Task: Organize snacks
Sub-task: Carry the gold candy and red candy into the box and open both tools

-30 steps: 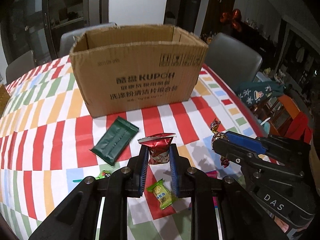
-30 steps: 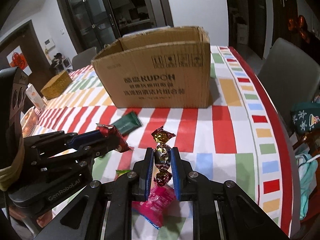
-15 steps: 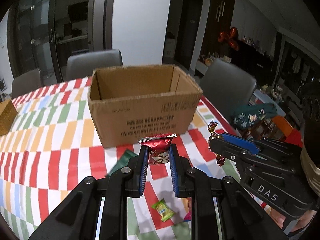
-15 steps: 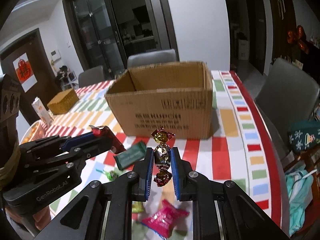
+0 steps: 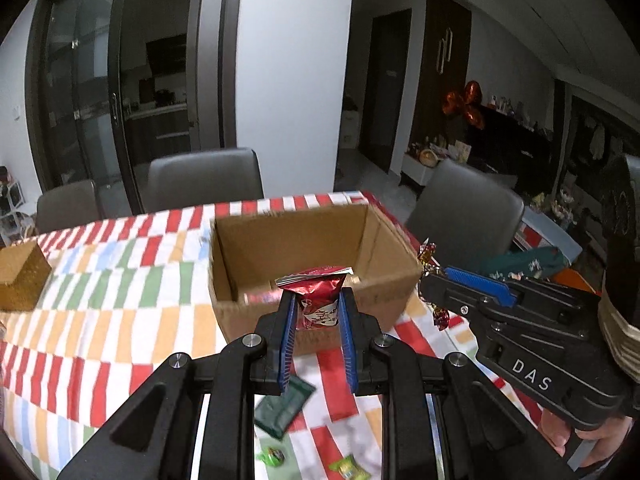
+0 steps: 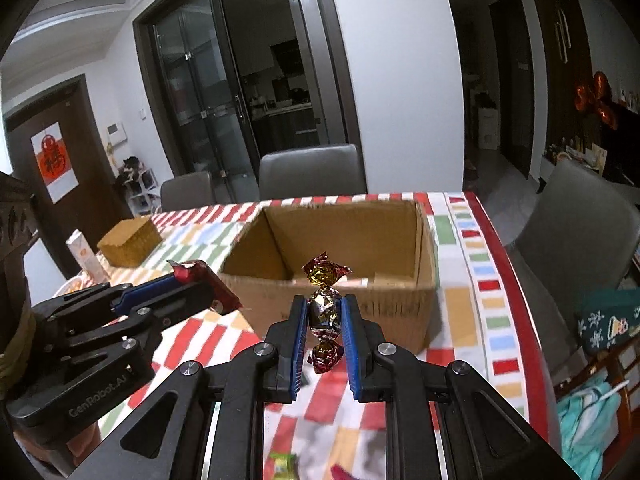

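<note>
Snacks are split between the two grippers, the box and the tabletop. Biggest item: the table [image 5: 100,292] with its red, green, orange and blue checked cloth. On it sits an open cardboard box [image 5: 394,292], flaps out of sight, long axis running left-right across both views; inside, flat packets lie on the floor of the box [image 6: 372,280], blurred, kinds unclear. Grey chairs [image 6: 312,172] stand behind the table, and a woven gold box [image 6: 130,240] sits far left on the cloth. Left gripper [image 5: 318,312] is raised near the box's front wall, fingers clamped on a red foil snack packet [image 5: 318,300]; packet stands upright, crimped top edge up and roughly level, long axis vertical. Right gripper [image 6: 324,316] is beside it to the right, fingers pinching a gold-and-red twist-wrapped candy [image 6: 324,308] by its middle; candy is upright, long axis vertical, one twisted end fanned above the fingertips, the other hanging below between the fingers. Both grippers are level with or slightly above the box rim, on its near side. Below, on the cloth: a dark green flat packet [image 5: 284,410] lying tilted, a small green wrapped candy [image 5: 272,456], and a yellow-green sachet [image 5: 348,468] near the bottom edge.
</note>
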Available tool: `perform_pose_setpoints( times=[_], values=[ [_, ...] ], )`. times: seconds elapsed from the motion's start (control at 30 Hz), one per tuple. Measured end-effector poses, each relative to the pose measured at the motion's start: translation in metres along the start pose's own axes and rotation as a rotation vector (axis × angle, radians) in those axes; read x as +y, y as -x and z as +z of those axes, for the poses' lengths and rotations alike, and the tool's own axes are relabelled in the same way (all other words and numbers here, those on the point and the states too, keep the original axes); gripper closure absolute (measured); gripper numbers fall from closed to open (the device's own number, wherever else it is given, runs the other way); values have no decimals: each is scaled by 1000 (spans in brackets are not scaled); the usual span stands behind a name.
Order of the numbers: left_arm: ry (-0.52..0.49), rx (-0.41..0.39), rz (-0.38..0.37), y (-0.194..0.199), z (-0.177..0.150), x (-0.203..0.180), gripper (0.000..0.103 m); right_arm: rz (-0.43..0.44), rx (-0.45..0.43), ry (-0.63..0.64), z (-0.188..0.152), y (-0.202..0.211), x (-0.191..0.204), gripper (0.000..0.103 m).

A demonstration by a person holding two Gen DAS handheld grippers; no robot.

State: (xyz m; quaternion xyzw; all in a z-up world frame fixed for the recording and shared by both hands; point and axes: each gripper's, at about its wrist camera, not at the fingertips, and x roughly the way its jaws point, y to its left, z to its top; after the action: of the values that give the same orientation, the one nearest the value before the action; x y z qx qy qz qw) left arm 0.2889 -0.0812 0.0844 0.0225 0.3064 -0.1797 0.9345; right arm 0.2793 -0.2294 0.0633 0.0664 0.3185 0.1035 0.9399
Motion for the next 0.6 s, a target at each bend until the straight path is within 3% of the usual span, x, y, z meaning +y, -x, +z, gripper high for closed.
perform_pose_setpoints(
  times=[0.27, 0.6],
  values=[
    [-2, -34, 21, -10, 31, 12, 82, 3, -13, 23, 35, -17, 2, 84],
    [20, 4, 25, -48, 60, 31, 82, -22, 1, 43, 68, -47, -5, 84]
  ],
)
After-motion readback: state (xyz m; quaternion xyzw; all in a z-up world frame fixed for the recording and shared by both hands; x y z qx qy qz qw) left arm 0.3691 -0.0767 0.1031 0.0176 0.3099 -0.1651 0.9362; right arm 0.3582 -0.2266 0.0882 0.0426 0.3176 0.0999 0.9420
